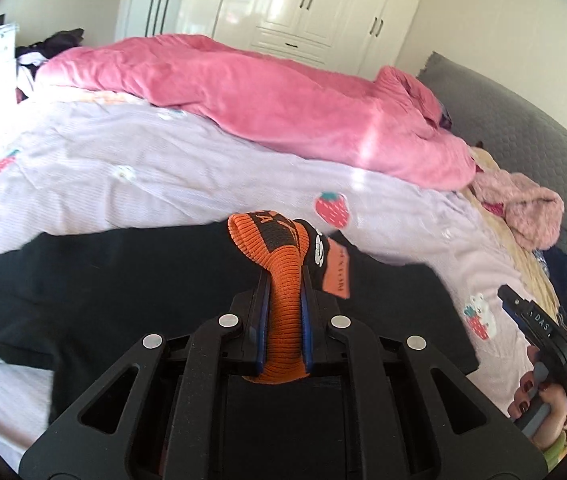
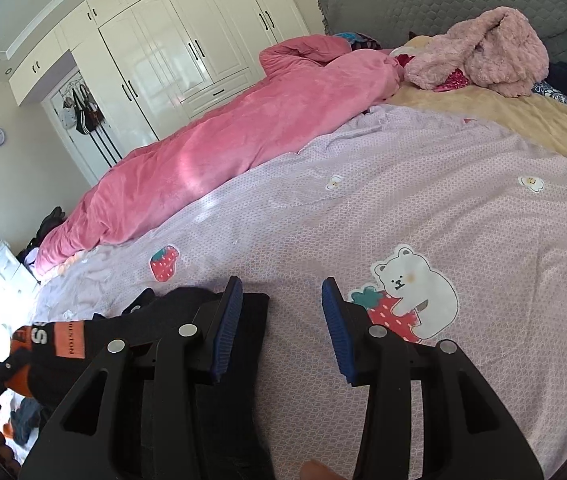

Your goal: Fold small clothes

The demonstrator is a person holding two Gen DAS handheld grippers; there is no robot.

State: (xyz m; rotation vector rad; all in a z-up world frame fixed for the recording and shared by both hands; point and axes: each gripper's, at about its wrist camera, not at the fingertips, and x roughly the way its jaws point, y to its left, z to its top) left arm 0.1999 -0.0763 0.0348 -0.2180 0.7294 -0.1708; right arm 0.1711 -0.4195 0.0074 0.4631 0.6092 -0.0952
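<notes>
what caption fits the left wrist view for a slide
Left gripper shut on an orange and black sock, held above a black garment on the lilac bedsheet.

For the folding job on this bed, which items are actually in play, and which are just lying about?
In play:
- orange-and-black sock, clamped in the left gripper
- black garment spread on the sheet
- right gripper, jaws open and holding nothing

Lying about:
- pink duvet
- fluffy pink garment
- beige blanket
</notes>
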